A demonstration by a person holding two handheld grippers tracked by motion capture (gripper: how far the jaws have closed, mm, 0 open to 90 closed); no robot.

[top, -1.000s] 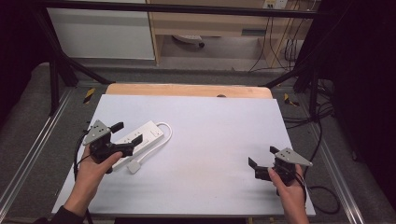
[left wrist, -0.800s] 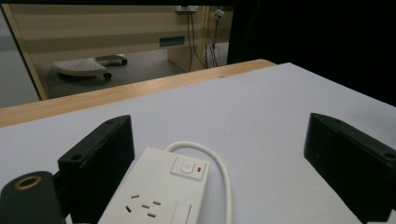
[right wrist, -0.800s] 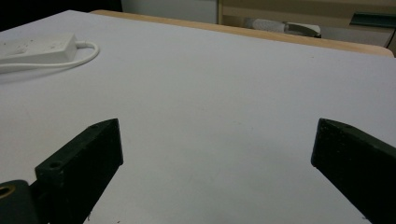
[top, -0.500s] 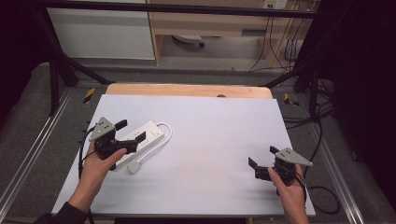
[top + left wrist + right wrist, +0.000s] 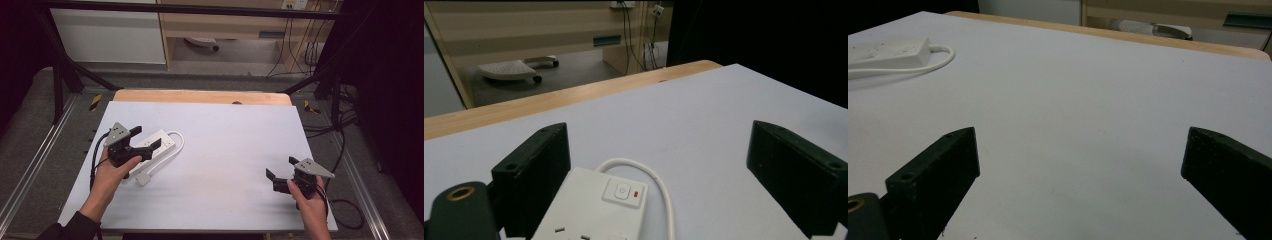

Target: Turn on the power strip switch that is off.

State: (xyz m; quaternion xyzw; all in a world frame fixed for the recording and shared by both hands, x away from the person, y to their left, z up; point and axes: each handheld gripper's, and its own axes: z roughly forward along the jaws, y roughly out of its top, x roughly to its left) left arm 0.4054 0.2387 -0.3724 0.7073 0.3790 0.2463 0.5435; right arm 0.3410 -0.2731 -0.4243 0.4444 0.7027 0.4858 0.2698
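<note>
Because the white power strip is a rigid plastic block with smooth, glossy sides, you can expect it to feel light and stiff but a little slippery between hard jaws. It lies at the left of the high view on the white table, with its cable looping off the far end and the plug resting just below it in the frame. Your left gripper hovers over the strip with its jaws spread wide; in the left gripper view the switch end sits at lower centre, closer to the left jaw. Take it across the narrow width of the body, away from the switch, and allow for the trailing cable to drag. Your right gripper waits at the lower right of the high view, jaws likewise apart and holding nothing, well apart from the strip.
</note>
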